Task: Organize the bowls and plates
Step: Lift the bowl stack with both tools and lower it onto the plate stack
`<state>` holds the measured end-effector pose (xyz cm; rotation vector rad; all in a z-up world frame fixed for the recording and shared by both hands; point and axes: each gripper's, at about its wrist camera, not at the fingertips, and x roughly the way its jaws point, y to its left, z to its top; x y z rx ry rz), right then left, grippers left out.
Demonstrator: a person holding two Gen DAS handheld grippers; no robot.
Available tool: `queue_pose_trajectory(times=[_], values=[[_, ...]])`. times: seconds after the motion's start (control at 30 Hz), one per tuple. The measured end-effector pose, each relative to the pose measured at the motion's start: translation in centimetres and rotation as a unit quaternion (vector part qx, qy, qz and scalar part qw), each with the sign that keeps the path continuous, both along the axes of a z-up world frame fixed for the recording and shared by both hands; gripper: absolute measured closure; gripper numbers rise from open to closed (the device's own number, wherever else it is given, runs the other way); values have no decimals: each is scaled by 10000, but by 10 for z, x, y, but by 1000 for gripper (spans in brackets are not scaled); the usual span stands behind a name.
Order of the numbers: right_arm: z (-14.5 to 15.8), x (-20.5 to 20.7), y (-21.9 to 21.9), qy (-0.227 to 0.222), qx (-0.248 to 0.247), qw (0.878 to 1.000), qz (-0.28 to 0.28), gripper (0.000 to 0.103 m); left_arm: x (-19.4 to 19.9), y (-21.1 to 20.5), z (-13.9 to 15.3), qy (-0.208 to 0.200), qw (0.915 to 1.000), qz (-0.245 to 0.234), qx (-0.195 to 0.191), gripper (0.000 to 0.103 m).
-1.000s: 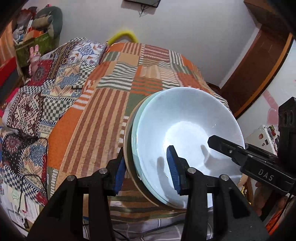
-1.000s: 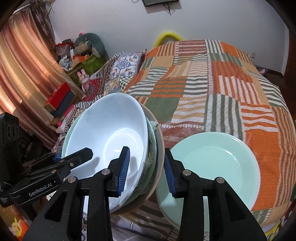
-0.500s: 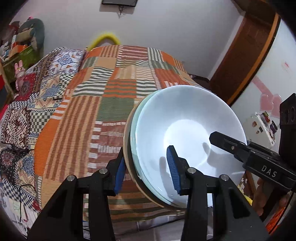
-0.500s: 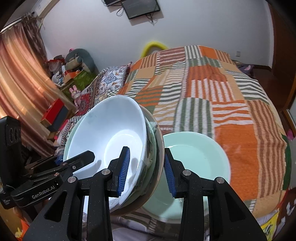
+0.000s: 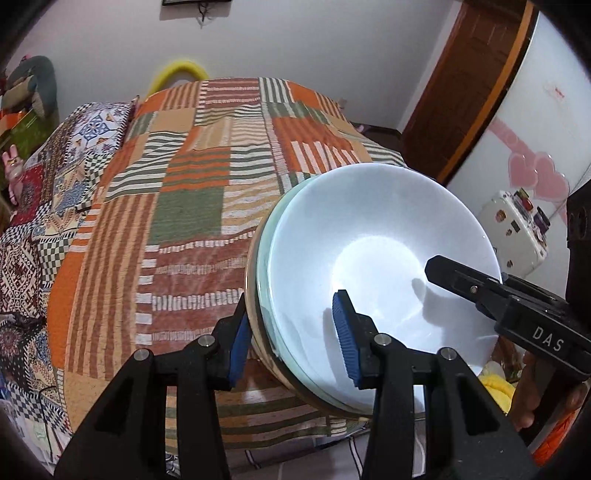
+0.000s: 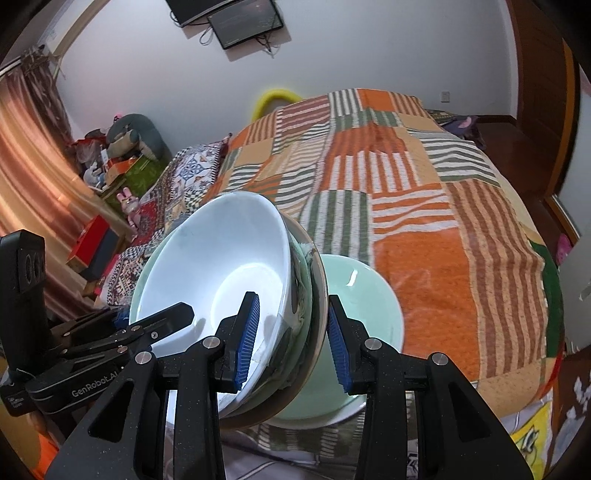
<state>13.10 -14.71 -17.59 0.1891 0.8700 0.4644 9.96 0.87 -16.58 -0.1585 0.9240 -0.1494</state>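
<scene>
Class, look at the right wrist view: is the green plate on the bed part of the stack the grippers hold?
No: the green plate lies alone on the bedspread behind the held stack.

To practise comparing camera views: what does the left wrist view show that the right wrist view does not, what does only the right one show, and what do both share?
Only the left wrist view shows the white cabinet with pink hearts and the sticker-covered white box.

Only the right wrist view shows the green plate lying on the bed beyond the stack, the wall screen and the curtain.

Both show the stack of bowls, white bowl on top, held tilted with the left gripper and right gripper each astride its rim, and the patchwork bedspread.
</scene>
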Motion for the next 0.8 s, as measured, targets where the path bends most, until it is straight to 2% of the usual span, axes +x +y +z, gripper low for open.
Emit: queue_pose_trajectory(times=[0.67, 0.8], values=[[-30, 12, -12, 474, -214, 9984, -235, 70, 27, -13, -46, 714, 9970, -275, -84, 60], [-34, 14, -13, 545, -219, 9979, -257, 70, 30, -14, -49, 720, 9969, -295, -77, 60]])
